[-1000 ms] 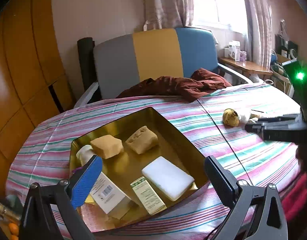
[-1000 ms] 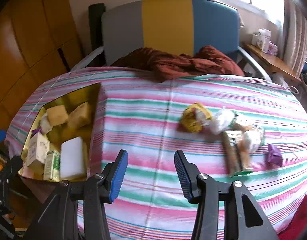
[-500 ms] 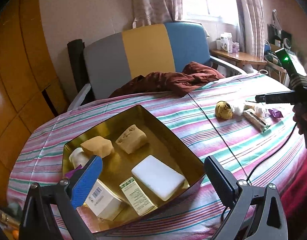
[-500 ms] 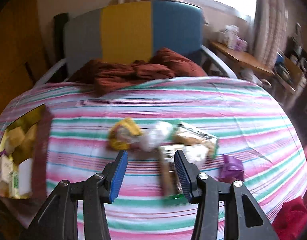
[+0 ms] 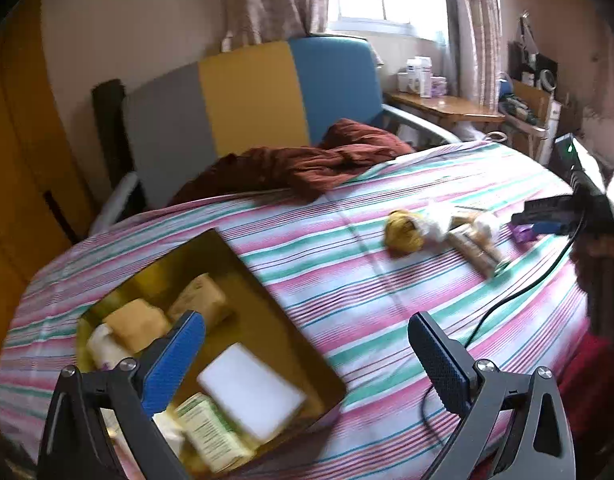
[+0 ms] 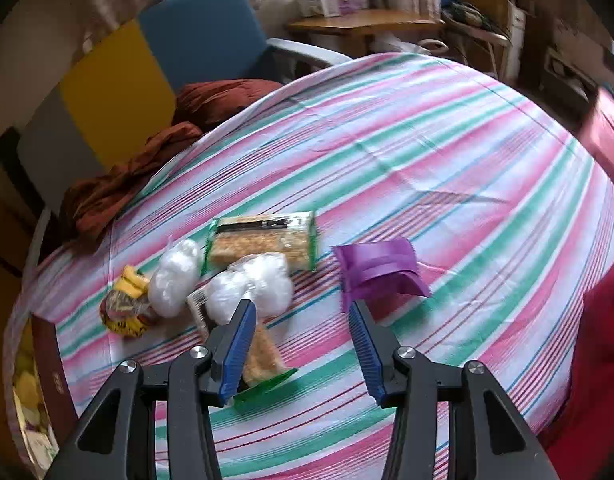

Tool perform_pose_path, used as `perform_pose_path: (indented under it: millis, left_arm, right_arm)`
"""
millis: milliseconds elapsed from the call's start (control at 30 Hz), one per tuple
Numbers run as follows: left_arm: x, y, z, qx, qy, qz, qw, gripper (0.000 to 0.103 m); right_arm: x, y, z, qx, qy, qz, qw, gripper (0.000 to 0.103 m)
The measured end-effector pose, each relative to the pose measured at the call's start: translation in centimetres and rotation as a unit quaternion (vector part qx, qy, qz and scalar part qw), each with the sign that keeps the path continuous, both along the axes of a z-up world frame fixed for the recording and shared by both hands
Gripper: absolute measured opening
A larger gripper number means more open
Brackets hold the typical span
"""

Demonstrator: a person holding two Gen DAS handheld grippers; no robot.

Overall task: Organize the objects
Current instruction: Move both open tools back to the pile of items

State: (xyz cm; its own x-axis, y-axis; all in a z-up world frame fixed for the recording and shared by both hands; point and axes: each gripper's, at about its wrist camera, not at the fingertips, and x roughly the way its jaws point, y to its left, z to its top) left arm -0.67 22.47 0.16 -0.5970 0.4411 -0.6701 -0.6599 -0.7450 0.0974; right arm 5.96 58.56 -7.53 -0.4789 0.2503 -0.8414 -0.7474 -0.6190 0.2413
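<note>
A gold tin holds a white block, a green-and-white box, two tan sponges and a white bottle. My left gripper hangs open above the tin's right corner with nothing in it. Loose on the striped cloth lie a purple packet, two white plastic bags, a cracker pack, a snack bar and a yellow packet. My right gripper is open and empty, just in front of these, with the purple packet past its right finger. The left wrist view shows that gripper at the right.
A crumpled brown cloth lies at the table's far edge, in front of a grey, yellow and blue chair. A black cable trails across the cloth on the right. A wooden side table stands behind. A red sleeve shows at the right edge.
My right gripper has swung right across the table and rolled, from near the tin to above the loose packets. My left gripper has drifted, so the tin now sits lower left.
</note>
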Motion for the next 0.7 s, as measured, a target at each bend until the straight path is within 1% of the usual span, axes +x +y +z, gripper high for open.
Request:
perform_pose_path:
  millis: [100, 233, 367, 600, 700]
  left_arm:
    - [-0.7, 2.2, 0.0, 0.000, -0.014, -0.013, 0.9998, 0.102]
    - [-2.5, 5.4, -0.4, 0.012, -0.066, -0.026, 0.9974, 0.102]
    - [-4.3, 8.0, -1.4, 0.013, -0.109, -0.026, 0.9936, 0.102]
    - [-7.7, 12.3, -3.6, 0.012, -0.165, -0.016, 0.9862, 0.102]
    - [-8.9, 13.8, -4.6, 0.011, -0.185, -0.015, 0.9825, 0.099]
  right_arm:
    - [0.3, 0.5, -0.4, -0.019, 0.001, -0.008, 1.000, 0.049]
    - [0.3, 0.6, -0.6, -0.034, 0.004, -0.001, 0.999, 0.049]
    - [0.2, 0.8, -0.9, -0.048, 0.007, 0.002, 0.999, 0.049]
    - [0.1, 0.8, -1.1, -0.066, 0.016, 0.010, 0.998, 0.049]
    - [-0.1, 1.1, -1.3, -0.072, 0.017, 0.007, 0.997, 0.049]
